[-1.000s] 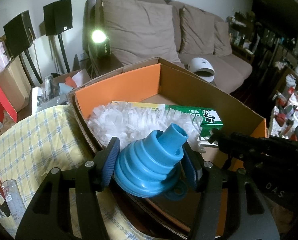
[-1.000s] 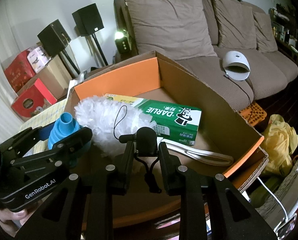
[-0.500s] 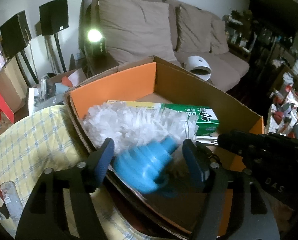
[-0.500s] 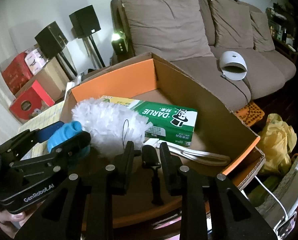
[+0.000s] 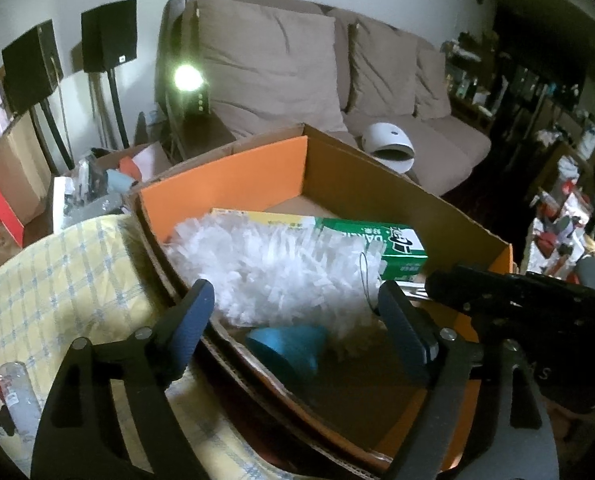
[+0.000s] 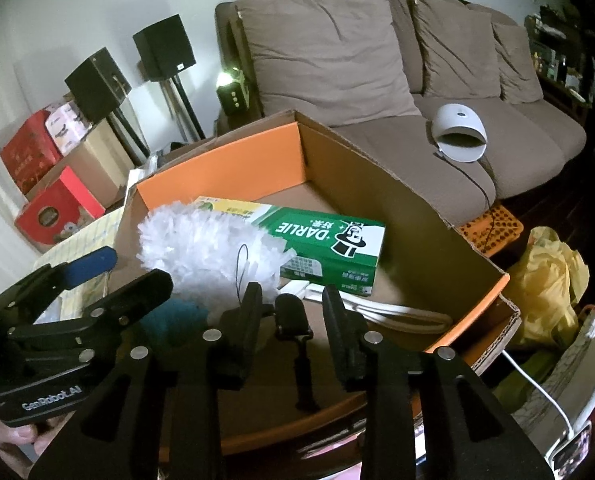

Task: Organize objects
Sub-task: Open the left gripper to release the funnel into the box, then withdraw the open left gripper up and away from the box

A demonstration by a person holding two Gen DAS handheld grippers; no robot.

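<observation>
- The left gripper (image 5: 297, 316), black with blue pads, has just been opening and now stands spread wide over the near edge of the box; nothing is pinched, both pads clear of the funnel below
- The blue collapsible silicone funnel (image 5: 287, 346) lies on its side on the floor of the box, under the gap between the jaws, its far side against the duster
- The right gripper (image 6: 291, 314), all black, has also just been opening a little; its jaws are parted with a small black handle-like object (image 6: 293, 320) between them, and neither pad seems to press on it, though the view there is dark
- That black piece reaches down toward the box floor, and a thin black cord loop (image 6: 241, 268) hangs just beside the left-hand jaw in this view
- The fluffy white duster head (image 5: 273, 268) lies in the near-left part of the box, partly over the green carton
- The green and white Darlie toothpaste carton (image 6: 329, 248) lies flat toward the middle of the box, with a white plastic handle (image 6: 397, 314) on the floor in front of it
- The open cardboard box with orange inner flaps (image 6: 217, 176) sits on a yellow checked cloth (image 5: 45, 280)
- Behind the box stands a beige cushioned sofa (image 6: 337, 52) with a white domed device (image 6: 459, 132) on its seat, and two black speakers on stands (image 6: 163, 46) to the left
</observation>
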